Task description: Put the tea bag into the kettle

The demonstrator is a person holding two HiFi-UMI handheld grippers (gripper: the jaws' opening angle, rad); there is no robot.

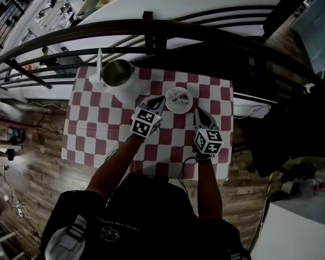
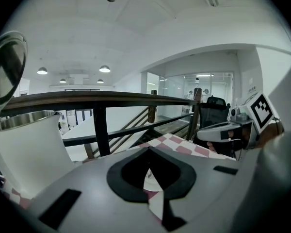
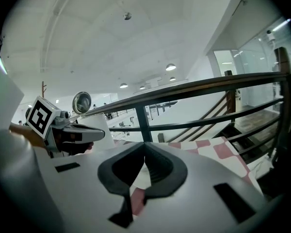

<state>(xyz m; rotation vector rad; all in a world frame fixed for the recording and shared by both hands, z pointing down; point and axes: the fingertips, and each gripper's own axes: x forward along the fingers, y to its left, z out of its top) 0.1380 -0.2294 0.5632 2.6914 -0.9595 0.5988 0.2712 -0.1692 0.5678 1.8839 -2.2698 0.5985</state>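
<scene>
A white kettle stands at the back left of the checkered table, its lid tipped up and its steel inside showing. To its right a small white plate holds the tea bag. My left gripper points at the plate's left rim, jaws shut with nothing held. Just right of the plate, my right gripper is also shut and empty. In the left gripper view the kettle fills the left side, close by. The right gripper view has the kettle behind my left gripper.
A dark railing runs right behind the table's far edge, with an open drop to a lower floor beyond it. Wooden floor surrounds the table. A dark chair stands to the right.
</scene>
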